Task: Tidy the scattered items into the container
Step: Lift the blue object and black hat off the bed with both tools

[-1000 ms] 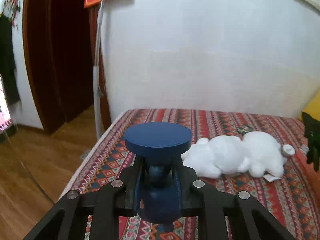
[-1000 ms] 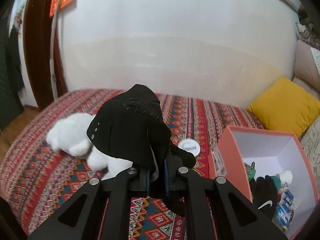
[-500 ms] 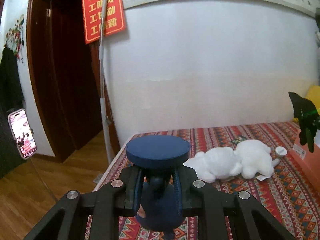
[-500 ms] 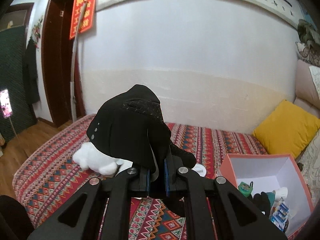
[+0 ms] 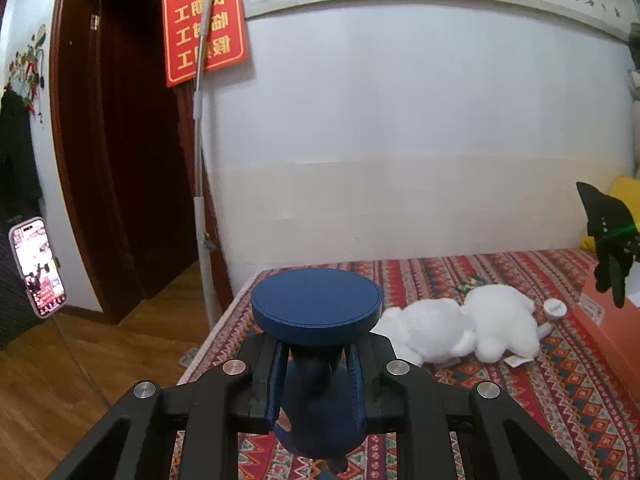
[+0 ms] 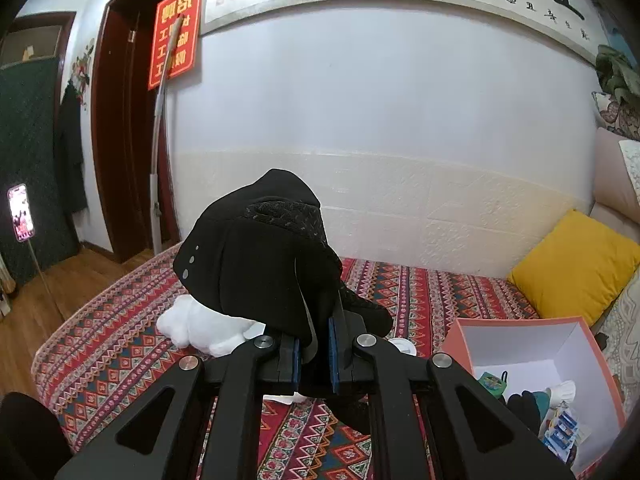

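While both grippers hang above the bed [image 6: 420, 292], left gripper [image 5: 316, 384] clamps a blue stand [image 5: 316, 304]; right gripper [image 6: 314, 354] clamps a black glove [image 6: 260, 252].

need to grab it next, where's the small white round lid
In the left wrist view the small white lid lies on the patterned bedspread, right of the white plush toy, beside the orange box.

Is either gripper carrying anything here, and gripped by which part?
Left gripper: dark blue stand with a round top, pinched on its neck under the disc. Right gripper: black glove, clamped near its lower edge.
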Demonstrator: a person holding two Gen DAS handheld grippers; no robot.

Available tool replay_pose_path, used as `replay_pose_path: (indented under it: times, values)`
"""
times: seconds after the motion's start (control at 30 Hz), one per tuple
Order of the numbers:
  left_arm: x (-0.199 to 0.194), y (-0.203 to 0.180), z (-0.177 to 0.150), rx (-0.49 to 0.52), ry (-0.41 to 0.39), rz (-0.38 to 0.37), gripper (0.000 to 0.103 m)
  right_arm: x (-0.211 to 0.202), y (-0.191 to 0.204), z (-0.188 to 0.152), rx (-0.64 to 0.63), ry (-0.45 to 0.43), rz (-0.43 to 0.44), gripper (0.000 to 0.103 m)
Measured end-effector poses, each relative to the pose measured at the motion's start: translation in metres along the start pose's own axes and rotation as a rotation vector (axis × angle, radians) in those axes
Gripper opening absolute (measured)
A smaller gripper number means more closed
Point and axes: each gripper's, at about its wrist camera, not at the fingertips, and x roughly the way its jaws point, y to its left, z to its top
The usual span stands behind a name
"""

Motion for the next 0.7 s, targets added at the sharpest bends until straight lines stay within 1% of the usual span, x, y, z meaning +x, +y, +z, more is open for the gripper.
replay_pose_path:
  times: [0.5,0.7]
  values:
    - [-0.002,-0.012,0.009,0.023,-0.022,-0.007,0.021,-0.003,-0.002,0.0,0.004,-0.007,0.012,0.01]
    - [0.004,-0.022,0.013,0.031,-0.027,-0.031,0.021,-0.007,-0.009,-0.001,0.013,-0.011,0.005,0.01]
